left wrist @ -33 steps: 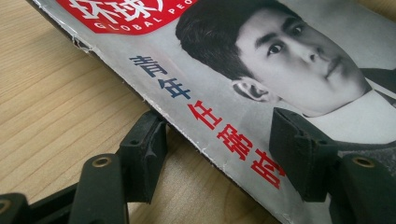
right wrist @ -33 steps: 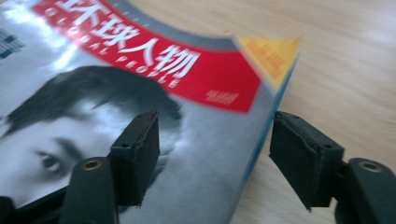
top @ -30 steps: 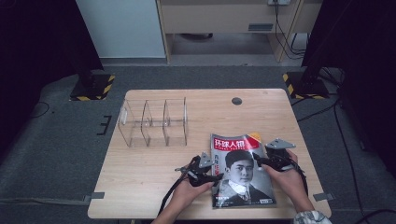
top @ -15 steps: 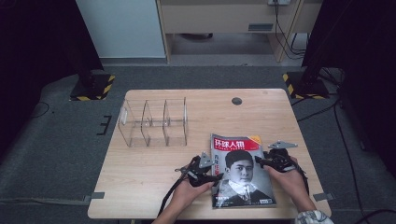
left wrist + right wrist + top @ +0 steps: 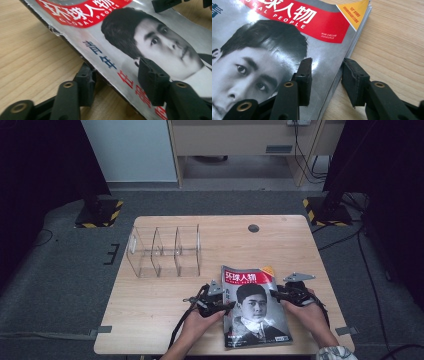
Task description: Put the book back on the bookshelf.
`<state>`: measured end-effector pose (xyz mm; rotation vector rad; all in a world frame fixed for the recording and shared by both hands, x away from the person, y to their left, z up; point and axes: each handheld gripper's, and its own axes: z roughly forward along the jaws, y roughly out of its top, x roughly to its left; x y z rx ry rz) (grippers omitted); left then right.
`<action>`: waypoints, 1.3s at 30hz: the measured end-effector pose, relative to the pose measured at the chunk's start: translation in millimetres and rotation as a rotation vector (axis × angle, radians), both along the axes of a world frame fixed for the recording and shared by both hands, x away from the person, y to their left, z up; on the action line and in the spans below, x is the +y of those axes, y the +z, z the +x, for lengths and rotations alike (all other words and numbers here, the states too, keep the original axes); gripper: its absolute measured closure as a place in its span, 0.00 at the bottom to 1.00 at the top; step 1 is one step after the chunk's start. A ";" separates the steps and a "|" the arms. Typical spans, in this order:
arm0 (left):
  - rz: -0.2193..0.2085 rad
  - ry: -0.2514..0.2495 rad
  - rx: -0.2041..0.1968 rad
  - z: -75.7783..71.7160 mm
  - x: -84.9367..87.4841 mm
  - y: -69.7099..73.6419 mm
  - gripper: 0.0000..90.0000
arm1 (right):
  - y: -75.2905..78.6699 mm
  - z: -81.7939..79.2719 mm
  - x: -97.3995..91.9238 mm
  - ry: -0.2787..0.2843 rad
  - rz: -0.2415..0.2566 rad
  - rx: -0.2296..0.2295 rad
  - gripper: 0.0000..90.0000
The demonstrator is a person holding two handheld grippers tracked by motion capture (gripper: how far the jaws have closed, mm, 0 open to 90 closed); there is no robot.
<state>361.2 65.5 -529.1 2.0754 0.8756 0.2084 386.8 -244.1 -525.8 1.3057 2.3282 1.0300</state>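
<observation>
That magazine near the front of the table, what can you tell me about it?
The magazine is glossy, with a red title band, a yellow corner flash and a black-and-white portrait cover. It lies face up near the table's front edge. The left gripper and right gripper straddle its two side edges, jaws open; its left edge looks slightly lifted.

A pale wooden worktop [image 5: 150, 305] is seen carrying a clear three-compartment organiser [image 5: 164, 251] and, near the front edge, a magazine [image 5: 255, 306].

Magazine [image 5: 287, 37] cover: red banner [image 5: 312, 18] at top carried white Chinese title "环球人物" w/ "GLOBAL PEOPLE" beneath. Orange corner tag [image 5: 354, 12] right of banner: print too small to read.
</observation>
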 end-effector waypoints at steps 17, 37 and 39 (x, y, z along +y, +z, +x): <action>-0.030 -0.004 0.012 7.5 5.2 7.4 0.64 | 0.0 -2.2 6.4 0.020 -0.001 -0.004 0.72; -0.019 0.008 0.031 29.8 6.1 15.6 0.75 | -1.9 7.1 10.4 0.011 0.025 0.003 0.71; -0.023 0.008 0.036 28.6 6.3 15.2 0.75 | -2.0 8.7 11.1 0.011 0.025 0.003 0.71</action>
